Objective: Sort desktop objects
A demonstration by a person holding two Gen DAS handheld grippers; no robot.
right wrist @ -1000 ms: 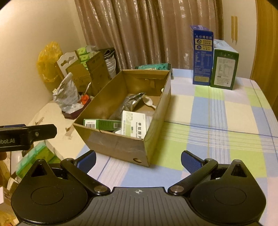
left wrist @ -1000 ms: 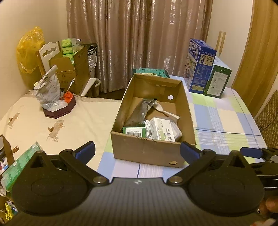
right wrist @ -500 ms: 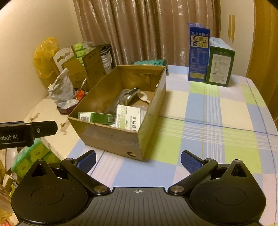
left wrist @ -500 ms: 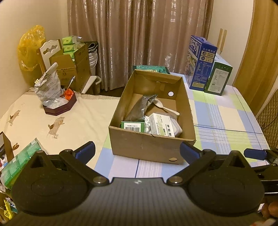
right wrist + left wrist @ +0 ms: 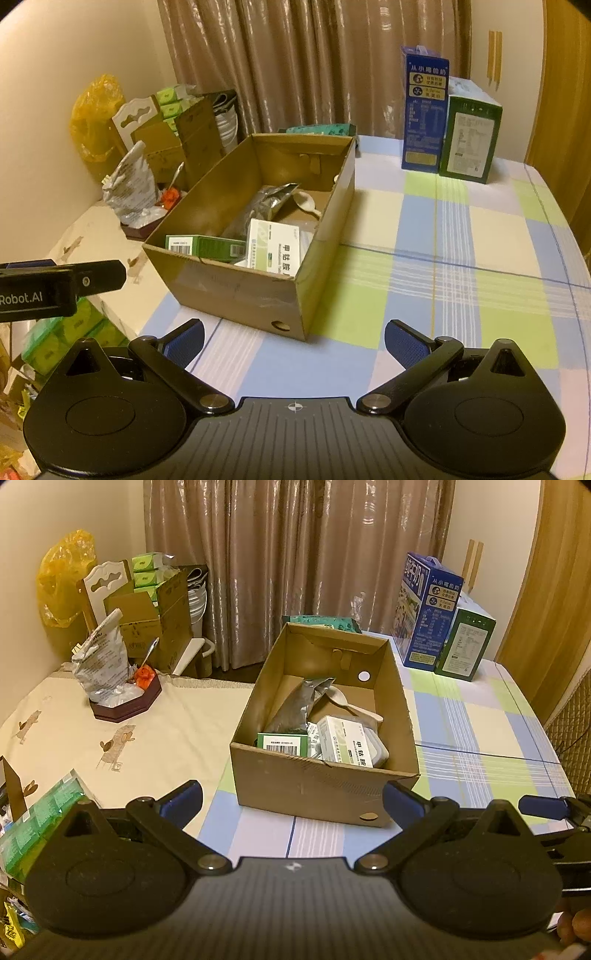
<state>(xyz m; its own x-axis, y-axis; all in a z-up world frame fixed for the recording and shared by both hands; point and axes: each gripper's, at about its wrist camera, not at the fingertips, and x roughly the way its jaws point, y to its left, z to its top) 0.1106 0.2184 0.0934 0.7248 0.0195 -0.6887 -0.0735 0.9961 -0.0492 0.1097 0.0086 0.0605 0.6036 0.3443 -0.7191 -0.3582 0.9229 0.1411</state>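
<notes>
An open cardboard box (image 5: 314, 786) (image 5: 236, 291) stands on the checked tablecloth. Inside lie a green carton (image 5: 282, 743) (image 5: 207, 246), a white medicine box (image 5: 345, 743) (image 5: 275, 249), a silver foil pouch (image 5: 301, 705) (image 5: 264, 203) and a white spoon (image 5: 351, 705) (image 5: 306, 203). My left gripper (image 5: 293, 801) is open and empty, just short of the box's near wall. My right gripper (image 5: 293, 339) is open and empty, in front of the box's near right corner. The left gripper's side also shows at the left of the right wrist view (image 5: 59, 284).
A blue carton (image 5: 424, 609) (image 5: 424, 110) and a green carton (image 5: 463, 646) (image 5: 469, 140) stand at the table's far right. A dark red tray with a crumpled bag (image 5: 125, 705) sits at far left. Green tissue packs (image 5: 40, 819) lie near left. A teal packet (image 5: 321, 622) lies behind the box.
Both grippers have drawn back from the box and risen a little, so the box looks smaller and farther. Both stay open and empty. Nothing on the table has moved.
</notes>
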